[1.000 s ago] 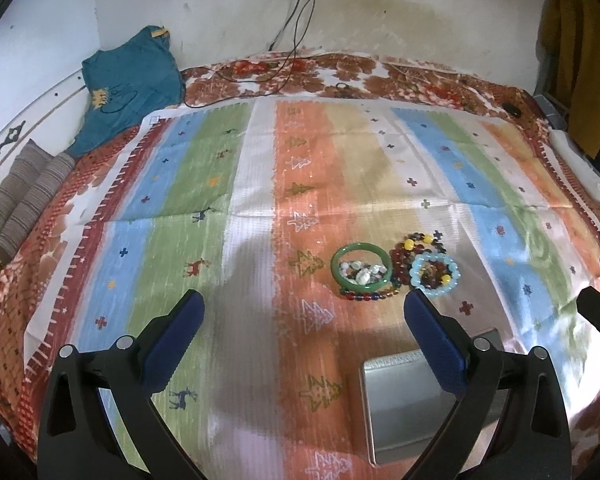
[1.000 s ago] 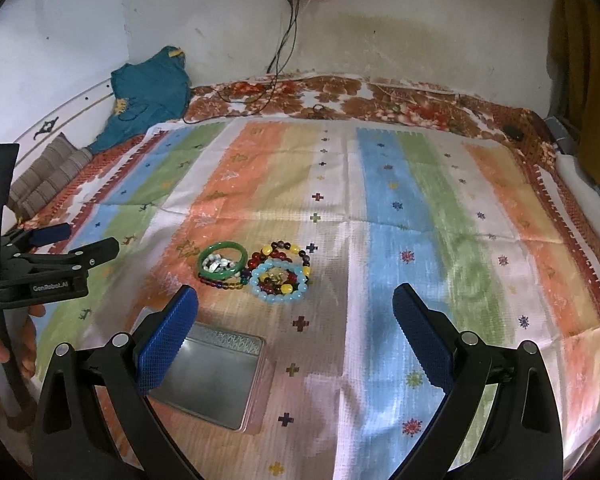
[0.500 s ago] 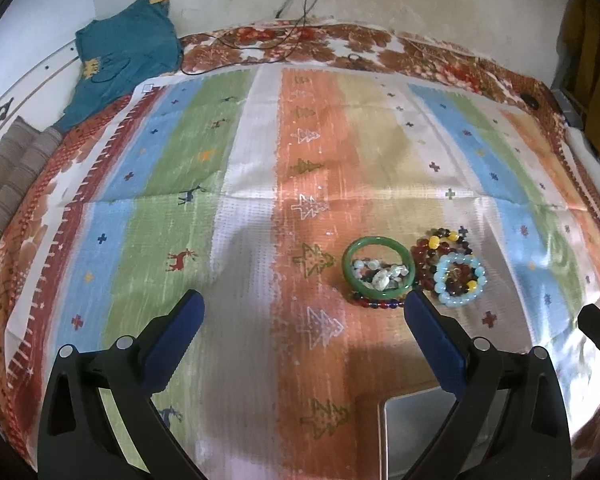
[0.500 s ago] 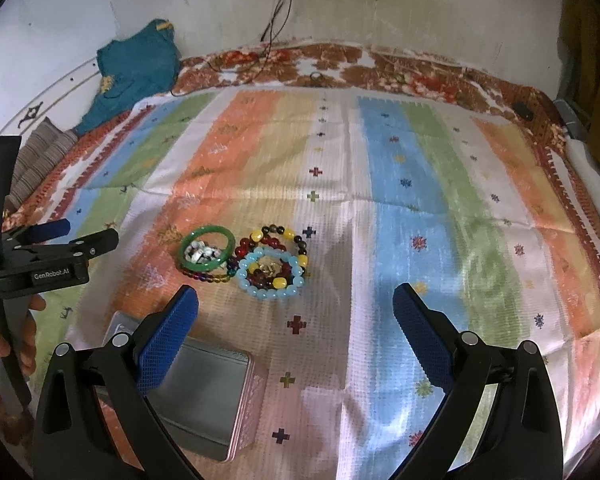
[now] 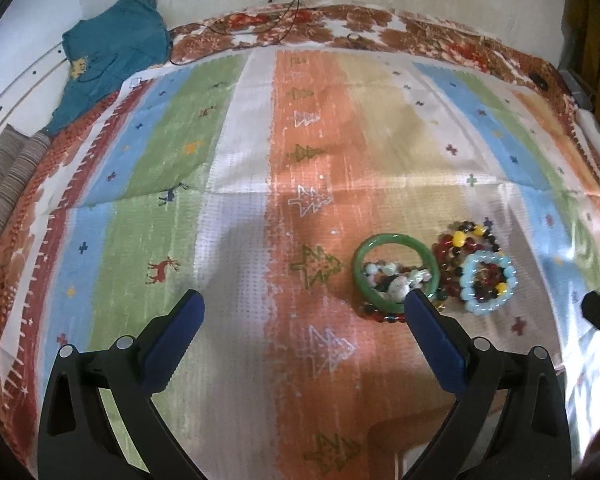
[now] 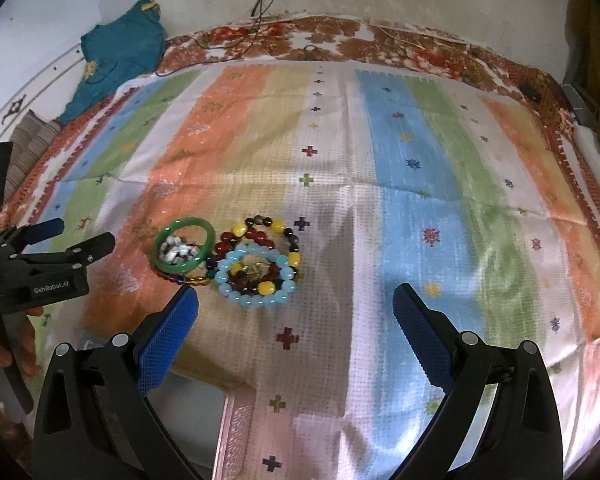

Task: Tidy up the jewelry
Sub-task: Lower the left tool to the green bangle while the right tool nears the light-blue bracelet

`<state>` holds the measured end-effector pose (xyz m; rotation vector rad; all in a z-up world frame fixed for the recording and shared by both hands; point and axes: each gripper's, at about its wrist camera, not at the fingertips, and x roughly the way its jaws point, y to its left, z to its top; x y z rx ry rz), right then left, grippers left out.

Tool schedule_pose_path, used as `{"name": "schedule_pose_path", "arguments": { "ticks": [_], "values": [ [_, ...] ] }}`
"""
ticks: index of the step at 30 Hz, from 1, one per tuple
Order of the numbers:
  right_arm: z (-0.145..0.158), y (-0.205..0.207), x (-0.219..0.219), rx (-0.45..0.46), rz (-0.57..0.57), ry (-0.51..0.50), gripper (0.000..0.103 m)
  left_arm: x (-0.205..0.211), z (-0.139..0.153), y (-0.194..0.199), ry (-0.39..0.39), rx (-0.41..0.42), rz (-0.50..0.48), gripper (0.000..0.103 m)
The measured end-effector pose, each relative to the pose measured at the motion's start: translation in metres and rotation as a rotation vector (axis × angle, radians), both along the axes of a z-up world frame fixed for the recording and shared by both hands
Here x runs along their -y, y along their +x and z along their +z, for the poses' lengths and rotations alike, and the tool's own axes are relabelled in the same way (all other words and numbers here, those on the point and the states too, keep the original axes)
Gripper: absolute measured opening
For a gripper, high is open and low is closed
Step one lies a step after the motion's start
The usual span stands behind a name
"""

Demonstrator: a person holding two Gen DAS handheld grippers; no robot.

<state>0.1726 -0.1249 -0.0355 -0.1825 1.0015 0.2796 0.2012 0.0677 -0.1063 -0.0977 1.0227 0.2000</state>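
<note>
A green bangle (image 5: 394, 266) (image 6: 186, 250) lies on the striped cloth with small pale beads inside it. Beside it lie a light blue bead bracelet (image 5: 487, 282) (image 6: 256, 278) and a red and yellow bead bracelet (image 6: 260, 232). My left gripper (image 5: 302, 312) is open and empty, its right finger just in front of the bangle. My right gripper (image 6: 296, 308) is open and empty, just in front of the blue bracelet. A metal tin (image 6: 204, 420) lies under the right gripper's left finger, mostly hidden.
The striped cloth (image 6: 420, 200) covers a bed against a white wall. A teal garment (image 5: 112, 56) lies at the back left, cables (image 5: 292, 8) hang at the back. The left gripper (image 6: 44, 268) and a hand show at the left of the right wrist view.
Both grippers have moved forward and down toward the jewelry pile, which now looks larger and closer. The tin has slid toward the bottom of both views. Both grippers stay open.
</note>
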Motion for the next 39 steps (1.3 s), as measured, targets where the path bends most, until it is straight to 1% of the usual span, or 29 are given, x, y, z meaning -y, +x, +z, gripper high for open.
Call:
{"name": "schedule_pose_path", "arguments": {
  "ticks": [2, 6, 16, 20, 23, 26, 27, 28, 30, 31, 32, 33, 34, 35, 38, 39],
  "values": [
    [-0.002, 0.003, -0.001, -0.006, 0.003, -0.003, 0.099, -0.004, -0.004, 0.004, -0.009, -0.010, 0.008, 0.097],
    [-0.007, 0.009, -0.001, -0.030, 0.004, 0.005, 0.099, -0.008, -0.009, 0.012, -0.055, -0.016, 0.014, 0.097],
    [-0.029, 0.026, -0.007, -0.086, -0.005, -0.006, 0.099, -0.003, -0.026, 0.033, -0.049, -0.053, -0.015, 0.097],
    [-0.037, 0.034, -0.009, -0.104, -0.006, -0.001, 0.099, -0.006, -0.032, 0.040, -0.053, -0.067, -0.013, 0.097],
    [-0.044, 0.039, -0.010, -0.107, -0.003, -0.021, 0.099, -0.010, -0.034, 0.042, -0.050, -0.067, 0.005, 0.097],
    [-0.051, 0.043, -0.010, -0.127, -0.005, -0.016, 0.098, -0.010, -0.039, 0.047, -0.051, -0.082, -0.008, 0.093],
    [-0.053, 0.044, -0.011, -0.130, -0.004, -0.018, 0.096, -0.011, -0.041, 0.048, -0.052, -0.084, -0.011, 0.093],
    [-0.054, 0.045, -0.012, -0.135, -0.003, -0.020, 0.089, -0.011, -0.042, 0.050, -0.060, -0.088, -0.013, 0.093],
    [-0.056, 0.047, -0.013, -0.147, -0.004, -0.019, 0.086, -0.010, -0.046, 0.053, -0.073, -0.098, -0.016, 0.090],
    [-0.058, 0.048, -0.013, -0.151, -0.006, -0.021, 0.086, -0.009, -0.047, 0.055, -0.067, -0.101, -0.015, 0.090],
    [-0.060, 0.048, -0.014, -0.157, -0.005, -0.024, 0.085, -0.009, -0.048, 0.056, -0.057, -0.103, -0.014, 0.087],
    [-0.061, 0.049, -0.015, -0.160, -0.004, -0.027, 0.082, -0.007, -0.050, 0.058, -0.035, -0.114, -0.014, 0.081],
    [-0.063, 0.050, -0.015, -0.164, -0.004, -0.030, 0.079, -0.007, -0.052, 0.059, -0.028, -0.120, -0.018, 0.078],
    [-0.064, 0.050, -0.015, -0.170, -0.004, -0.032, 0.077, -0.006, -0.053, 0.060, -0.031, -0.124, -0.025, 0.078],
    [-0.068, 0.052, -0.015, -0.183, -0.004, -0.031, 0.066, -0.003, -0.056, 0.062, -0.025, -0.131, -0.042, 0.074],
    [-0.068, 0.052, -0.015, -0.184, -0.001, -0.024, 0.056, -0.003, -0.057, 0.062, -0.023, -0.130, -0.047, 0.071]
  ]
}}
